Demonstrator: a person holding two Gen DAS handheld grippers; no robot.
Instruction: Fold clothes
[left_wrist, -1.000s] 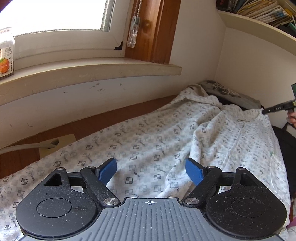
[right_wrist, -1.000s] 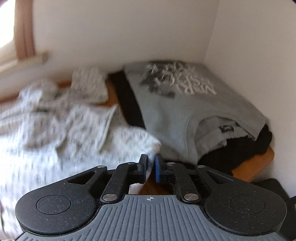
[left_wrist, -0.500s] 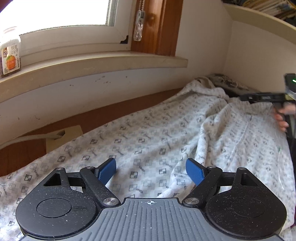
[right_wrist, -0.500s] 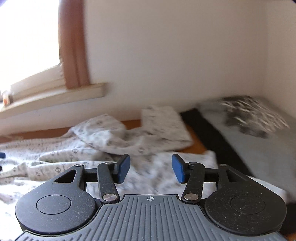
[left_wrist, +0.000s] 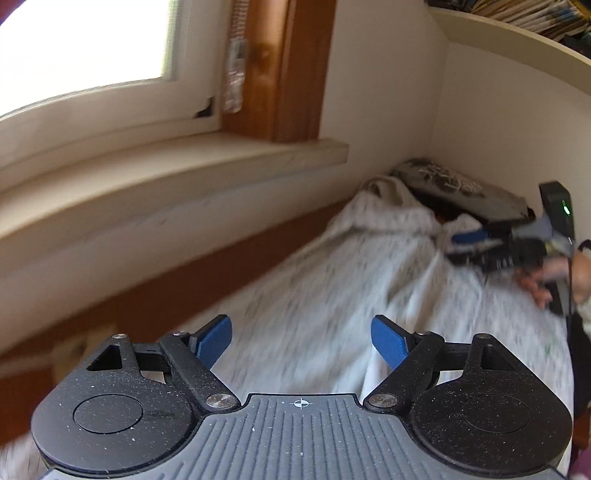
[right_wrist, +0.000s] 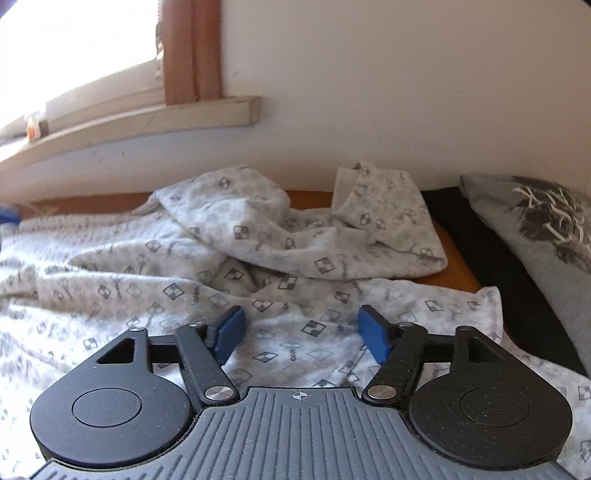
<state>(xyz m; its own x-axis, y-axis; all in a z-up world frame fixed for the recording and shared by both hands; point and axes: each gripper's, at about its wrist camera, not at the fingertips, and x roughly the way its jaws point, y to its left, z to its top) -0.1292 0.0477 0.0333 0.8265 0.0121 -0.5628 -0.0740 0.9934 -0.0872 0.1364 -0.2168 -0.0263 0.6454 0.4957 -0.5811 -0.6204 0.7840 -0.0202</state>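
Observation:
A white garment with a small checker print (right_wrist: 177, 280) lies spread and rumpled over the wooden surface, its sleeve or hood bunched at the far end (right_wrist: 384, 225). My right gripper (right_wrist: 302, 328) hovers just above the cloth, its jaws opening, with no cloth pressed between the blue pads. In the left wrist view the same garment (left_wrist: 332, 295) stretches away, blurred. My left gripper (left_wrist: 301, 338) stands open above it with nothing between its fingers. The right gripper (left_wrist: 476, 243) shows there at the far right, held by a hand (left_wrist: 554, 277).
A grey printed sweatshirt (right_wrist: 546, 236) lies over dark clothes (right_wrist: 491, 266) at the far right corner. A window sill (left_wrist: 166, 173) and wall run along the back. Bare wooden surface (right_wrist: 454, 254) shows between the garments. A shelf with books (left_wrist: 524, 22) hangs overhead.
My right gripper has opened from nearly shut and swung left from the grey sweatshirt, down over the printed garment. My left gripper has shifted and lifted a little, still open.

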